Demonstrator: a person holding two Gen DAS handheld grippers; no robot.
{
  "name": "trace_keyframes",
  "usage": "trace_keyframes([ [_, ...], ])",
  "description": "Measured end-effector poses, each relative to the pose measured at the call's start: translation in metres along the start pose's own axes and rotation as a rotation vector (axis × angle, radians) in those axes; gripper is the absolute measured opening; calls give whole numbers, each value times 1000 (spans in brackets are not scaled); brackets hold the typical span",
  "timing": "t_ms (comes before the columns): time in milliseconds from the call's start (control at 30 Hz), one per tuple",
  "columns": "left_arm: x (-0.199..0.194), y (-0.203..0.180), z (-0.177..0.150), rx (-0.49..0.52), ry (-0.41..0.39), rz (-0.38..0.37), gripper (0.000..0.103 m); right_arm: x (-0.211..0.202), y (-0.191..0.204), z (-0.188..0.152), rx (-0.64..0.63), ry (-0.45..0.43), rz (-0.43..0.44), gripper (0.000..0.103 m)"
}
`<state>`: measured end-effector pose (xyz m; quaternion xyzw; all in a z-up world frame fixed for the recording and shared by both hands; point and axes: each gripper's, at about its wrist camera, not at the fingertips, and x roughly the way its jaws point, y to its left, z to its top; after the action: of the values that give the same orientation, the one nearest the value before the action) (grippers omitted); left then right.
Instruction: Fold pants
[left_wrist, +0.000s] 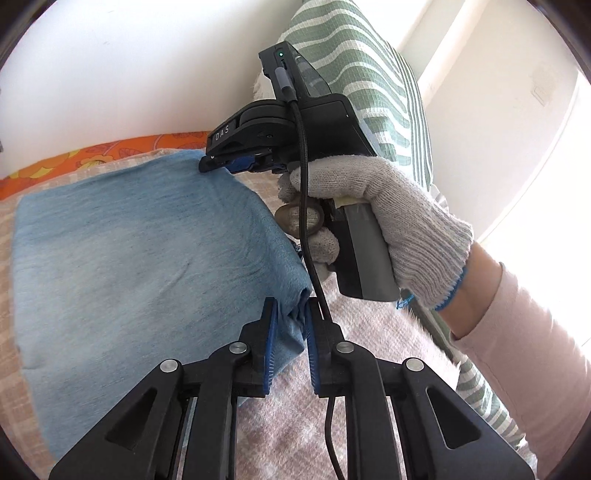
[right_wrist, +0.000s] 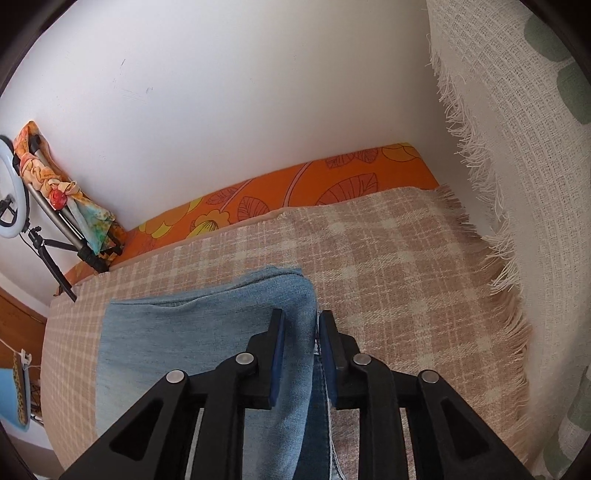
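Right at my near edge, in the left wrist view, my left claw (left_wrist: 289, 332) is pinched on the near right corner of the folded jeans (left_wrist: 140, 251), a bunched wad of denim between the blue pads. Farther along that same right edge my gloved right hand (left_wrist: 373, 214) holds the other tool, and my right claw (left_wrist: 236, 162) bites the far corner. In its own view the right claw (right_wrist: 300, 350) is clamped on a thick fold of the jeans (right_wrist: 192, 332), with a darker layer showing underneath.

The jeans lie as a compact blue rectangle on the checked blanket (right_wrist: 388, 266) that covers the bed. I judge the fold is nearly finished. To do this step well, I should keep both corners level and in line, lay the edge down squarely over the layer beneath, then let go of both together so nothing drags or skews.

Beyond the far edge of the jeans there is bare blanket, then the orange floral sheet (right_wrist: 332, 173) and the white wall (right_wrist: 221, 92). On the right a fringed white throw (right_wrist: 509, 155) hangs close, so I'd avoid swinging that way. Far left stands a ring light on a tripod (right_wrist: 22, 199), well apart.
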<state>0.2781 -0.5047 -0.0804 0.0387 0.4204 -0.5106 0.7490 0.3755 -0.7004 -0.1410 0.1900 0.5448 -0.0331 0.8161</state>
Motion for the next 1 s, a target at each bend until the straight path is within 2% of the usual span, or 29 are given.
trace_keyframes([
  [33,-10,0,-5,17,-9,11,22,-4,1,0,-6,-8,-14,40],
  [167,-49,-1,-25,53,-32,43,22,-26,10,2,-27,-59,-54,41],
  [300,-85,20,-47,64,-49,94,23,-45,35,1,-124,-81,-82,42],
  [400,-99,36,-66,63,-52,138,26,-50,55,-3,-185,-68,-103,41],
  [467,-101,46,-79,71,-36,174,33,-53,70,-6,-241,-65,-126,41],
  [600,-95,64,-95,50,8,212,33,-52,102,-3,-279,-35,-28,42],
  [767,-90,76,-102,13,-11,238,33,-23,159,-4,-362,30,73,47],
  [1000,-82,70,-111,50,-12,282,33,35,212,2,-427,105,81,50],
])
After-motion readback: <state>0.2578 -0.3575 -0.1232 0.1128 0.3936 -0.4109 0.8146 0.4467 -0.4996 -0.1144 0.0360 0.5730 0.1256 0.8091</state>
